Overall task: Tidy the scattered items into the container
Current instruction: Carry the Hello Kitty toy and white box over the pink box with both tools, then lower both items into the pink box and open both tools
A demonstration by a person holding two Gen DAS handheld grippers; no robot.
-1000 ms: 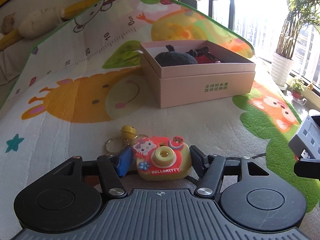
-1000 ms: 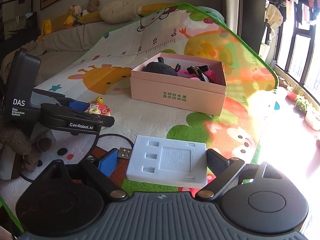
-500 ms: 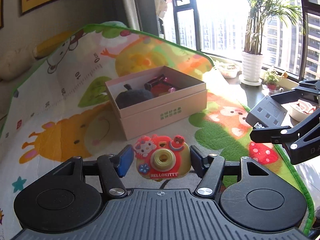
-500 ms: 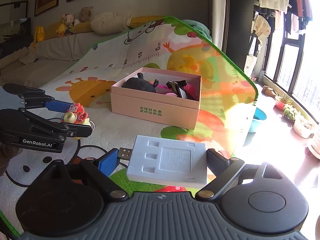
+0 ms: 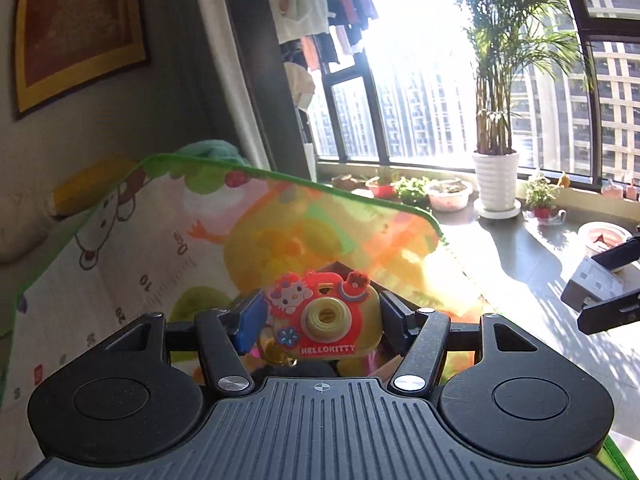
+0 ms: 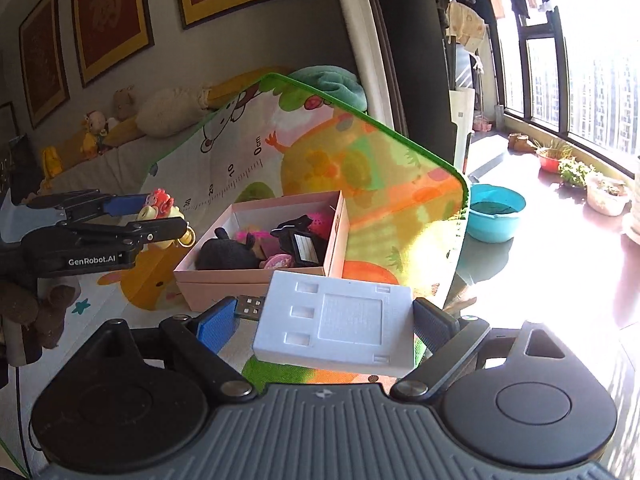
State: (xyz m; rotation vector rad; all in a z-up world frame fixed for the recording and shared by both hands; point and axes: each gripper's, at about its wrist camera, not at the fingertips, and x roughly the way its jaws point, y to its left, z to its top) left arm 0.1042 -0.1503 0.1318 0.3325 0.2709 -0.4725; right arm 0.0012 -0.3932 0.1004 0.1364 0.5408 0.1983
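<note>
The left claw (image 5: 322, 318) pinches a toy camera (image 5: 326, 320) between its pads, one blue pad on the left side of the toy and one black pad on the right side. The toy is red and yellow, with a cat figure and the words HELLOKITTY on the front, and a small gold bell (image 6: 188, 238) hangs under it. In the right wrist view this claw (image 6: 160, 216) is in the air at the left, above the mat (image 6: 248, 168) and just beside the left end of the box (image 6: 260, 280).

The right claw (image 6: 320, 320) is spread wide and pinches a white adapter (image 6: 336, 322) by its two short sides. The adapter lies flat between the pads, its USB plug (image 6: 250, 306) points to the left, and it is in the air just in front of the near wall of the box. In the left wrist view it shows at the right edge (image 5: 596, 284).

The box is pink and open, and it stands on the mat near the far right corner. Inside lie a dark plush (image 6: 228, 254), something pink and a small black thing (image 6: 300, 240). The far end of the mat leans up against the sofa (image 6: 120, 148).
</note>
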